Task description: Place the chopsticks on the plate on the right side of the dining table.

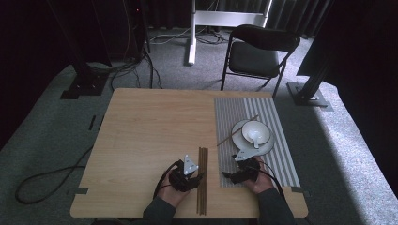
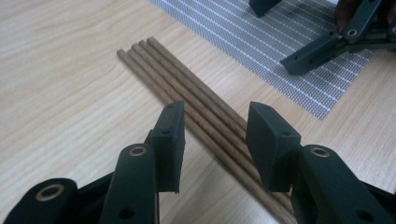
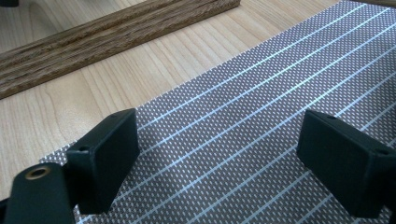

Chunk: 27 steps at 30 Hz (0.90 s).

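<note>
Wooden table [image 1: 141, 131]: left claw [image 2: 215, 140] gapes over 4 chopsticks [image 2: 187, 88].

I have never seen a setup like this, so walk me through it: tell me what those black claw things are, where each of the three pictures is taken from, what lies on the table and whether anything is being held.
The black claws are hand-held tools, not a robot. A person at the table holds a two-jaw gripper in each hand: the left gripper and the right gripper.

The wide picture comes from a fixed camera above the person, looking forward and down. The other two come from small cameras riding on the grippers, each looking along its own jaws.

On the wooden table lies a bundle of wooden chopsticks. To its right is a grey striped placemat carrying a white plate, with a white bowl and a white spoon in it. One more chopstick leans across the plate's rim.

Nothing is held. The left gripper's jaws stand open over the bundle; the right gripper's jaws stand open over the placemat.
</note>
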{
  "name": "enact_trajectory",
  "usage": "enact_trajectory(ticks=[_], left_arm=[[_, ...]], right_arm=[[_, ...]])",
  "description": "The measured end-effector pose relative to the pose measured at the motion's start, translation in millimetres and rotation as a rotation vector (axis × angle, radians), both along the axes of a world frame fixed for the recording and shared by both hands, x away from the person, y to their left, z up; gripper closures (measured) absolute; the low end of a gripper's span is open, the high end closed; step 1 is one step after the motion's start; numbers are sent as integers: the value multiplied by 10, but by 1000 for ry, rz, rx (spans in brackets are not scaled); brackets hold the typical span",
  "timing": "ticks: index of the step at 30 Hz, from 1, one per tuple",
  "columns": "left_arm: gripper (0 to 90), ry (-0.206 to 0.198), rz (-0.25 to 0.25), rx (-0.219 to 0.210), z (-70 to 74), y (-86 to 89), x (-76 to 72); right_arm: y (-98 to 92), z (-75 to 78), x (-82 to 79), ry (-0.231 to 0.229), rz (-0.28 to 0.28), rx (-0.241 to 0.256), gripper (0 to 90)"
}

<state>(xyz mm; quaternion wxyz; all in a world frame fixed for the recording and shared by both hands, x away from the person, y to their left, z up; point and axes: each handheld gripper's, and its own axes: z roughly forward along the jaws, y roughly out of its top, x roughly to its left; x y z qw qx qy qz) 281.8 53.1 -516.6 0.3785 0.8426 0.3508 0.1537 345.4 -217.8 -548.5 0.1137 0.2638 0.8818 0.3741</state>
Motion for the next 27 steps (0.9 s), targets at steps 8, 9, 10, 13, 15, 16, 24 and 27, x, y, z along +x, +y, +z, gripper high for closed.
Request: enact_trajectory(ticks=[8,9,10,13,15,16,24,27], left_arm=[[575,27,-3,29,-122,-6,-32],[577,28,-4,35,-131,-4,-33],[579,34,-3,37,-148,-3,-37],[585,44,-3,39,-177,-4,-43],[591,46,-3,40,-176,-4,-39],[591,44,-2,42,-175,-4,-36],[600,55,23,45,-186,32,-20],[609,67,30,49,-206,34,-19]], right_arm=[[0,0,0,0,0,0,118],[0,0,0,0,0,0,118],[0,0,0,0,0,0,119],[0,0,0,0,0,0,118],[0,0,0,0,0,0,118],[0,0,0,0,0,0,118],[0,0,0,0,0,0,119],[0,0,0,0,0,0,118]])
